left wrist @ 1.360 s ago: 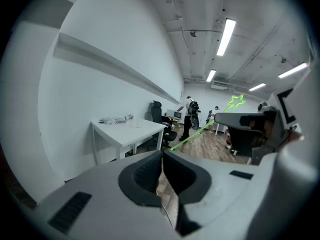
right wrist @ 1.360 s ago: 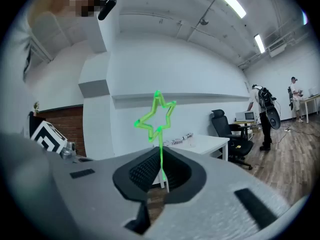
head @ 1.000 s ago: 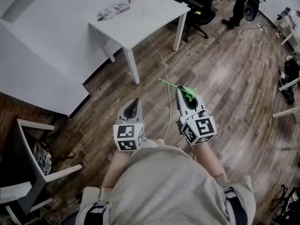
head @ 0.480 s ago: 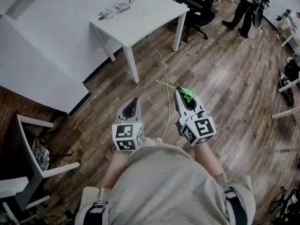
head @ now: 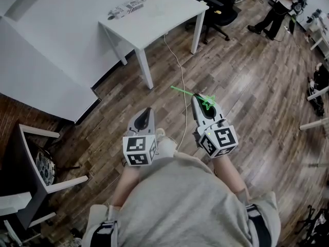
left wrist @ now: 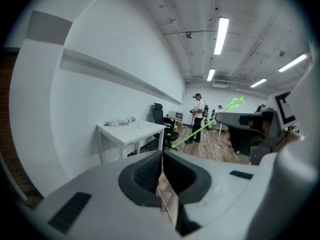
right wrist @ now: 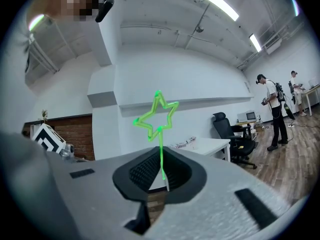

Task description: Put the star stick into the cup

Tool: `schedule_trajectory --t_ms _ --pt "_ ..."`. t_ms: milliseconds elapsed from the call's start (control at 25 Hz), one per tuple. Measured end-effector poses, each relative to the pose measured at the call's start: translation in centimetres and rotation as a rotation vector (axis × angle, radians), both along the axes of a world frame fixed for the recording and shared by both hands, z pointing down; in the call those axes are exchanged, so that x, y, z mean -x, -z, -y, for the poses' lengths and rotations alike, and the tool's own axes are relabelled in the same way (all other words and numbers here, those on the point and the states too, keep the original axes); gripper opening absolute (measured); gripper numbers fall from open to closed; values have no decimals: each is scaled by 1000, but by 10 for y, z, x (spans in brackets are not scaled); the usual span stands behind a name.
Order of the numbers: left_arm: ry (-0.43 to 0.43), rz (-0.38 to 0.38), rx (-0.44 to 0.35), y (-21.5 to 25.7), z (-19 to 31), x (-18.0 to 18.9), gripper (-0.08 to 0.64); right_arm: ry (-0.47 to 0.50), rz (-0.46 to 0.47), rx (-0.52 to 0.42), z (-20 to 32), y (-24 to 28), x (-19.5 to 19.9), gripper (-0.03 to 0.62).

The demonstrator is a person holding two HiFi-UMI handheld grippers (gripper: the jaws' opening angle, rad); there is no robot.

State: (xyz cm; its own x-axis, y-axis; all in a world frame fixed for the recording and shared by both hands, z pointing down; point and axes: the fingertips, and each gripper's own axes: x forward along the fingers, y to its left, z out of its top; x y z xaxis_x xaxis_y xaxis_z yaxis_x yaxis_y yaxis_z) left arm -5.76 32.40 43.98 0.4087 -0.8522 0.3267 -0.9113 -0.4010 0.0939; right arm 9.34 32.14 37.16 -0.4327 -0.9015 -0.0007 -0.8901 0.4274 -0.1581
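Held the star stick (right wrist: 156,118) in the right gripper (right wrist: 161,173), pinched between closed jaws by the thin green stem just under the star, with the star upright above the jaws. Pointed the stem out to the left past the tip of that gripper, over a wooden floor (head: 247,81). Carried the left gripper (head: 148,111) beside the right, apart from it, with jaws pressed together on nothing. Stood facing a white table (head: 154,19), well apart from both grippers, with a patterned strip (head: 131,5) along its far edge, a black office chair (head: 218,12) beyond and a white cable (head: 181,81) trailing across the boards.
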Motion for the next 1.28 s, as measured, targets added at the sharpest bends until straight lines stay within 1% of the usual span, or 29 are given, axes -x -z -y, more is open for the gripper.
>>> schedule_trajectory --t_ms 240,520,800,960,1280 --pt "0 -8 4 -4 21 0 9 0 -4 15 23 -6 0 11" --pt "5 -19 20 -13 64 3 9 6 -20 27 69 -13 5 11" --pt "-15 -30 36 -19 125 -4 9 9 -31 34 132 -12 7 11" --pt "-38 -19 27 -18 164 -10 9 -1 -37 34 172 -12 5 11" --pt "-61 -19 28 -11 243 -6 9 -14 -38 35 248 -3 14 11"
